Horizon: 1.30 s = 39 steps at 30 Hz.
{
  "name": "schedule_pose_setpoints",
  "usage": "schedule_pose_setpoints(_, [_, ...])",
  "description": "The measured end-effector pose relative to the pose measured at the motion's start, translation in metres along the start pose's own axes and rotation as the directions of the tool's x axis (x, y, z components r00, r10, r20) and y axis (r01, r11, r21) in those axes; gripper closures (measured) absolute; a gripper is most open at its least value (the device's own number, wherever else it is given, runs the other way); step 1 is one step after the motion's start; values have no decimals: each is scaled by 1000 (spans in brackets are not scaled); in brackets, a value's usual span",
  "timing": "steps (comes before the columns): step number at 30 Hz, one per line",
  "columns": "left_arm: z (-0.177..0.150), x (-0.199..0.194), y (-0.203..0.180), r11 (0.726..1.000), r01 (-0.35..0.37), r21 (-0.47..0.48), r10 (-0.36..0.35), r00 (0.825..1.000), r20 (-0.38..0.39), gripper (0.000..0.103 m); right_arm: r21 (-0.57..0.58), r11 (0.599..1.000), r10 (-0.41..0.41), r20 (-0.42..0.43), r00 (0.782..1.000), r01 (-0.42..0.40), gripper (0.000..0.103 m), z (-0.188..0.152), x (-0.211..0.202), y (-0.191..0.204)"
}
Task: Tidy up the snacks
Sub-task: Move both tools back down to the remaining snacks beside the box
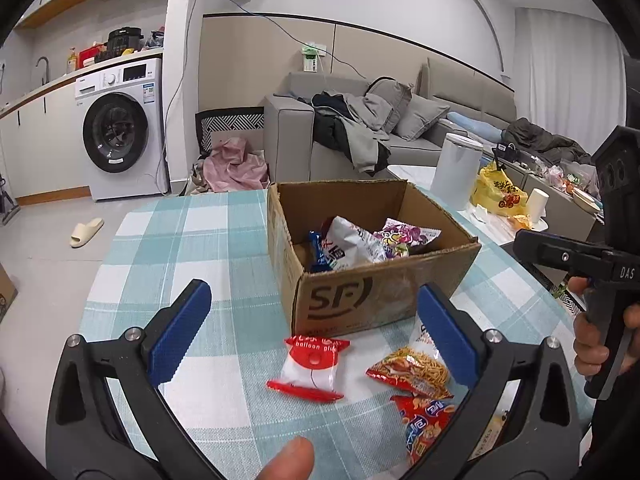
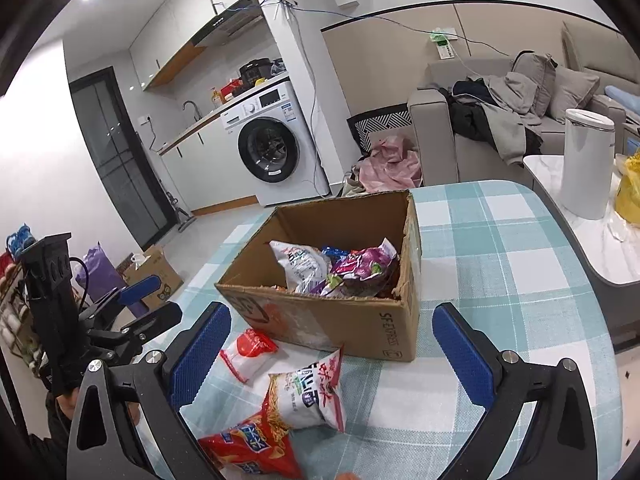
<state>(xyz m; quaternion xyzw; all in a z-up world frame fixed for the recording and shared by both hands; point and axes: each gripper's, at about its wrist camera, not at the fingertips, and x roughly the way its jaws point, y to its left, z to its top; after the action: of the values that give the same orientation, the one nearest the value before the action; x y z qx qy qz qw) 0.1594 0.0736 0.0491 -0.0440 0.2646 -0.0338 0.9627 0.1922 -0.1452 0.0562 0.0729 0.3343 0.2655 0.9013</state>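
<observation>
An open cardboard box (image 1: pixel 352 300) (image 2: pixel 320 324) stands on the checked tablecloth and holds several snack bags (image 1: pixel 352 244) (image 2: pixel 332 268). Three packets lie in front of it: a red-and-white packet (image 1: pixel 310 368) (image 2: pixel 250 354), a noodle snack bag (image 1: pixel 412 372) (image 2: pixel 308 396) and a red chips bag (image 1: pixel 428 424) (image 2: pixel 248 448). My left gripper (image 1: pixel 314 340) is open and empty, hovering over the red-and-white packet. My right gripper (image 2: pixel 332 354) is open and empty, above the noodle bag and the box's front.
The table (image 1: pixel 180 248) (image 2: pixel 500 264) ends at a rounded edge. A side table to the right carries a white canister (image 1: pixel 456 164) (image 2: pixel 586 164) and a yellow bag (image 1: pixel 498 192). A sofa (image 1: pixel 360 136), a washing machine (image 1: pixel 120 132) and floor clutter lie beyond.
</observation>
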Motion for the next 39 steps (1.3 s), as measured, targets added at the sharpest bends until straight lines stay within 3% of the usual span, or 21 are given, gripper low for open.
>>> schedule_pose_setpoints(12, [-23, 8, -7, 998, -33, 51, 35, 998, -54, 1, -77, 997, 21, -77, 997, -27, 0, -21, 11, 17])
schedule_pose_setpoints(26, [-40, 40, -6, 998, -16, 62, 25, 990, -137, 1, -49, 999, -4, -204, 979, -6, 0, -40, 49, 10])
schedule_pose_setpoints(39, [-53, 73, 11, 1000, -28, 5, 28, 970, -240, 1, -61, 998, -13, -283, 959, -5, 0, -55, 72, 14])
